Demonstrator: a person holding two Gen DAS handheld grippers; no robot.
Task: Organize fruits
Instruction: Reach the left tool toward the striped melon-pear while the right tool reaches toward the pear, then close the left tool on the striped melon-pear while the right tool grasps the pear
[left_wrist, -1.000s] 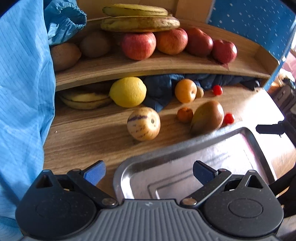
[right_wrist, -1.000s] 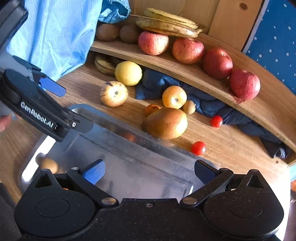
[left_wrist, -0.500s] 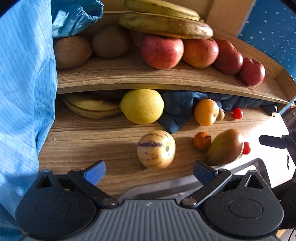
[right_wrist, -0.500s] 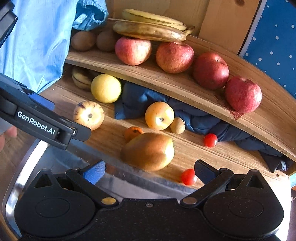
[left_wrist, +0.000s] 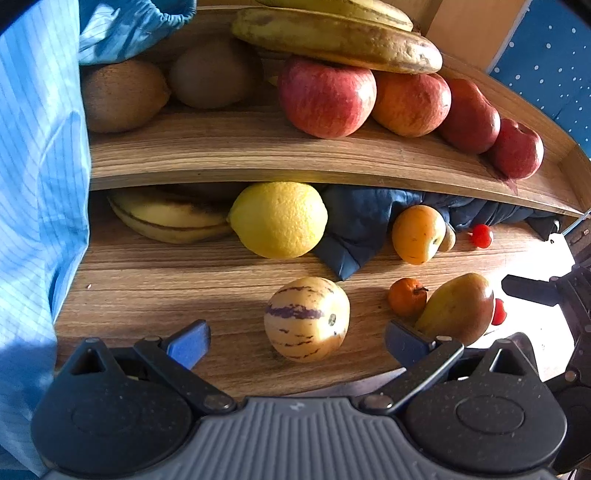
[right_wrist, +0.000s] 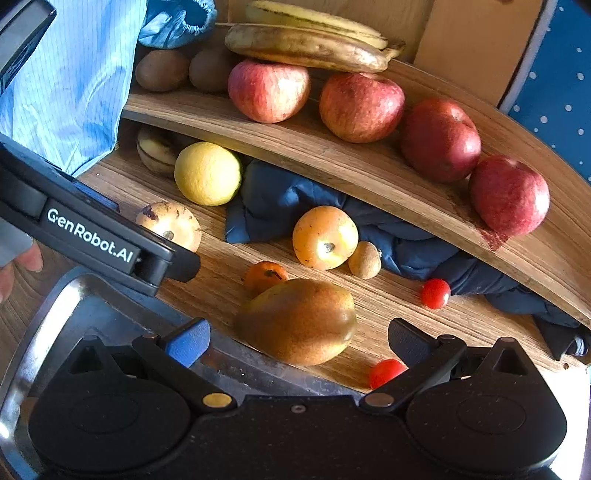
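— Striped and cream, the pepino melon (left_wrist: 306, 318) sits low centre in the left view, between the left gripper (left_wrist: 297, 341)'s wide-apart jaws, untouched.

— So it's the reach step?

— I'd say so; next, ease forward and close gently. The right gripper (right_wrist: 297, 341), jaws apart too, frames the pear (right_wrist: 297, 320) beside the steel tray (right_wrist: 70, 295).

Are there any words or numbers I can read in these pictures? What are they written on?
"GenRobot.AI": white letters on the black side of the left gripper, seen in the right wrist view.
A tiny pale mark on the grey ribbed body in the left wrist view: too small to read.
The fruits show no stickers or labels.
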